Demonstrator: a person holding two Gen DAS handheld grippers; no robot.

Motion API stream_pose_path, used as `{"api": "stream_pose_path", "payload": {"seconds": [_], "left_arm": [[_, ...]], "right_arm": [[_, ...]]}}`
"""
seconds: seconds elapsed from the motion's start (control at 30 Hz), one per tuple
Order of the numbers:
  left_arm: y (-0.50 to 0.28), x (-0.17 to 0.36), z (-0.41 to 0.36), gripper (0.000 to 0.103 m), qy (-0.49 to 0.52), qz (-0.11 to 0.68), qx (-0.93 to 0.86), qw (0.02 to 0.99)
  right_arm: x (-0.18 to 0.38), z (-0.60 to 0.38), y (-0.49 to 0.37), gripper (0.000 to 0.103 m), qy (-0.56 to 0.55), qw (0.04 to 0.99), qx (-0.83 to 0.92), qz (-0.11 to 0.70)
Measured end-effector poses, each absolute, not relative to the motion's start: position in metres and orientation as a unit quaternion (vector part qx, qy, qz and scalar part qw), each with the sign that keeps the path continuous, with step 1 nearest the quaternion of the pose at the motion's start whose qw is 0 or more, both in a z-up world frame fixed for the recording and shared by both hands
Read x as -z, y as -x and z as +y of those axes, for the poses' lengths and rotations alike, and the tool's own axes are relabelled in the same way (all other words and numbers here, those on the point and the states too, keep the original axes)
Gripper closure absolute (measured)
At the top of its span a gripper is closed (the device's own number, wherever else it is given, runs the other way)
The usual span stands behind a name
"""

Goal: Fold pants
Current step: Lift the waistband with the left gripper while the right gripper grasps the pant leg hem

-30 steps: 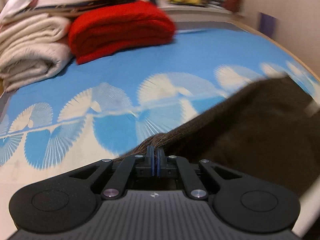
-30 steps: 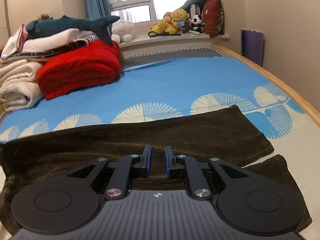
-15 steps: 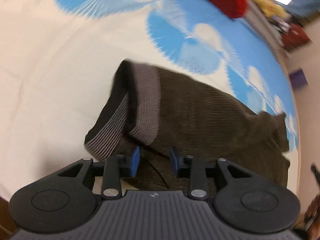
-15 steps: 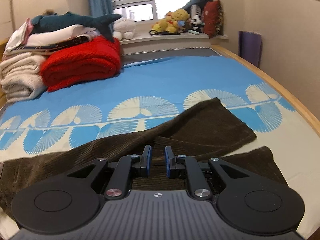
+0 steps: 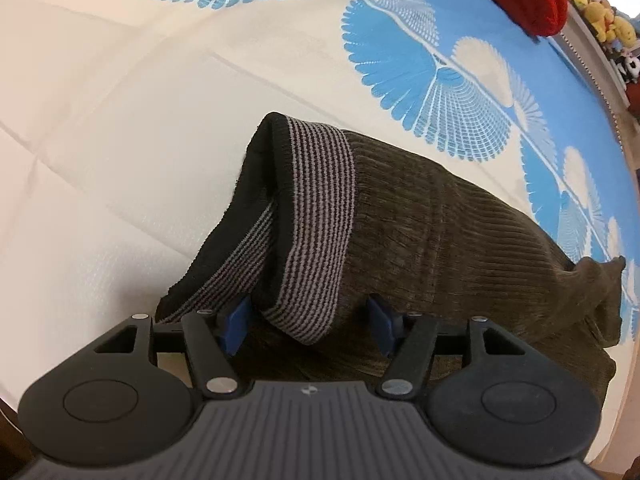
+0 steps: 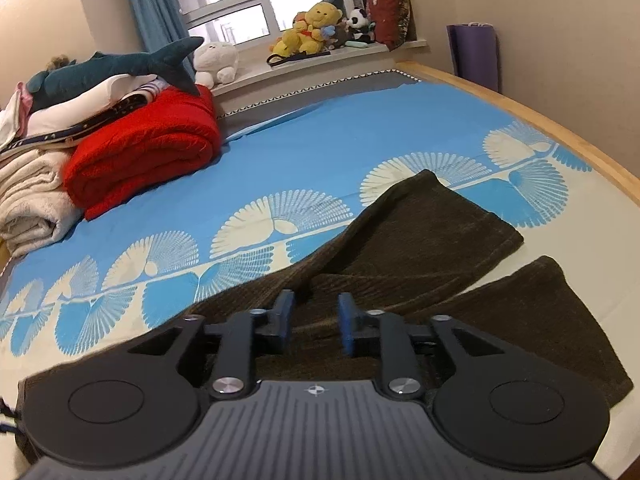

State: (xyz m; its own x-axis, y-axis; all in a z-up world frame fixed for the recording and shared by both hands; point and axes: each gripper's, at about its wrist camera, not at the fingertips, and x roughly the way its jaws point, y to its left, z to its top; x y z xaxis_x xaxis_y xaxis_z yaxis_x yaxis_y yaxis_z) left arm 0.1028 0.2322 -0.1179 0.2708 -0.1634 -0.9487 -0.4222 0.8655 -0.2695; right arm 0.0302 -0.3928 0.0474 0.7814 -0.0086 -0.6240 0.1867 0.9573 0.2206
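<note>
Dark brown corduroy pants [image 5: 460, 224] lie on the bed. Their striped grey-and-black waistband [image 5: 316, 216] is flipped over at the near end in the left wrist view. My left gripper [image 5: 308, 322] is open wide, its blue pads on either side of the waistband's lower corner, holding nothing. In the right wrist view the pant legs [image 6: 424, 232] lie spread, one leg folded diagonally over the other. My right gripper [image 6: 314, 322] is open just above the cloth, holding nothing.
The bed sheet [image 6: 320, 148] is blue with white fan patterns. A red folded blanket [image 6: 148, 152], cream towels [image 6: 32, 200] and a plush shark [image 6: 120, 68] are stacked at the far left. The wooden bed edge [image 6: 560, 132] runs along the right. Plush toys [image 6: 316, 28] sit on the windowsill.
My left gripper let go of the pants, swung down over the waistband and opened wide. My right gripper opened wider. The far pant leg has shifted into a diagonal fold.
</note>
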Motion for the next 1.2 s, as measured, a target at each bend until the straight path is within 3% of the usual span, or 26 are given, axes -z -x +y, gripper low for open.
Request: {"api": "stream_pose_path", "payload": {"seconds": [0.13,0.27,0.37,0.47,0.7,0.8,0.87,0.9,0.93,1.2], "left_arm": [[-0.107,0.118,0.232,0.039,0.233,0.599,-0.087,0.761],[-0.108,0.116,0.229,0.059,0.208,0.598,-0.085,0.769],[-0.109,0.111,0.222,0.066,0.179,0.592,-0.076,0.782],[-0.11,0.105,0.218,0.068,0.159,0.588,-0.073,0.79],[-0.115,0.1,0.211,0.068,0.14,0.59,-0.078,0.792],[-0.115,0.099,0.213,0.068,0.142,0.589,-0.076,0.792],[-0.116,0.099,0.213,0.069,0.138,0.59,-0.072,0.792],[-0.116,0.098,0.214,0.069,0.137,0.59,-0.07,0.793],[-0.115,0.096,0.213,0.07,0.135,0.587,-0.067,0.795],[-0.1,0.069,0.219,0.077,0.154,0.547,-0.052,0.821]], "right_arm": [[-0.035,-0.405,-0.068,0.071,-0.182,0.924,0.054,0.332],[-0.004,-0.421,-0.118,0.071,-0.24,0.905,0.064,0.346],[0.025,-0.429,-0.152,0.071,-0.273,0.886,0.082,0.365],[0.053,-0.433,-0.183,0.069,-0.281,0.874,0.103,0.382],[0.092,-0.426,-0.235,0.055,-0.269,0.868,0.111,0.401],[0.1,-0.421,-0.246,0.054,-0.265,0.866,0.115,0.408],[0.102,-0.419,-0.252,0.061,-0.261,0.866,0.117,0.411],[0.101,-0.418,-0.253,0.087,-0.26,0.866,0.114,0.41],[0.098,-0.417,-0.253,0.093,-0.257,0.869,0.115,0.406],[0.019,-0.423,-0.205,0.096,-0.26,0.896,0.114,0.342]]}}
